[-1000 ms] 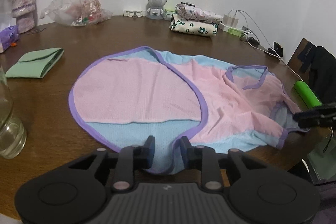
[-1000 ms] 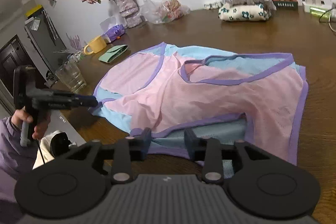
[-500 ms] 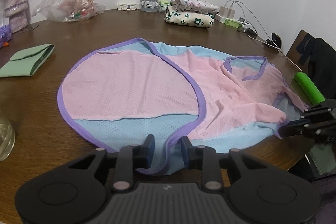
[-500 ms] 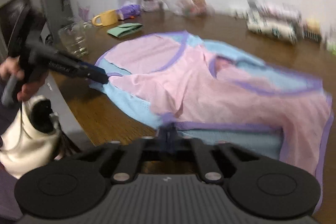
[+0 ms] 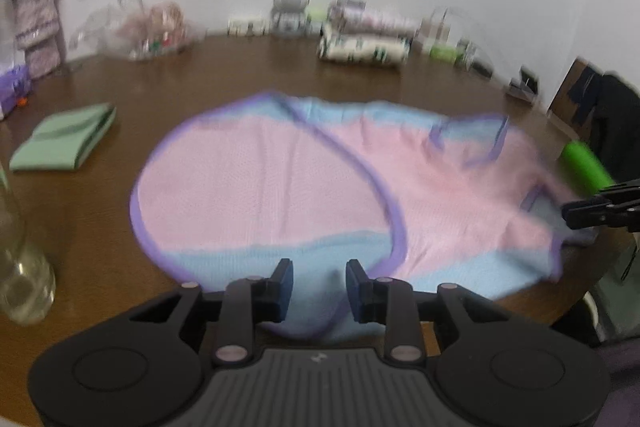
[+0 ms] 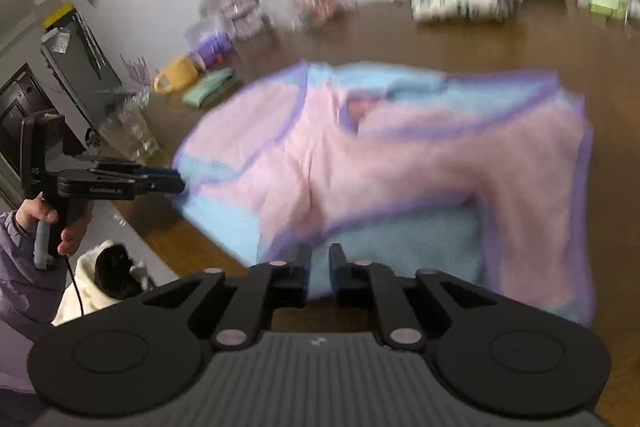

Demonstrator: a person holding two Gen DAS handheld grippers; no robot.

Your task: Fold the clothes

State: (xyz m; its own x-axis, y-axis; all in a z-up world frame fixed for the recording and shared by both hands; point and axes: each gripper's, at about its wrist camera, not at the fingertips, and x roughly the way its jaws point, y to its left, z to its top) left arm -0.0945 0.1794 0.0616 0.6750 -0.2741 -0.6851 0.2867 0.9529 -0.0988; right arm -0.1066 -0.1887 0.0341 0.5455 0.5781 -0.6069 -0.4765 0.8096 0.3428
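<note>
Lying spread across the brown wooden table (image 5: 224,79), the pink and pale-blue mesh garment (image 5: 280,183) shows purple binding along its curved edges, its near hem drooping over the table's front edge. The left claw (image 5: 319,285) stands partly open, its dark pads on either side of a soft blue fold of that hem; whether they pinch it I cannot tell. The right claw (image 6: 319,269) is nearly closed, with a thin strip of blue fabric between its pads at the garment's other near corner. Left of the garment lie a flat folded green cloth (image 5: 64,143) and a clear glass (image 5: 22,275). Behind the garment, by the wall, sits a stack of folded patterned clothes (image 5: 366,39), blurred.
</note>
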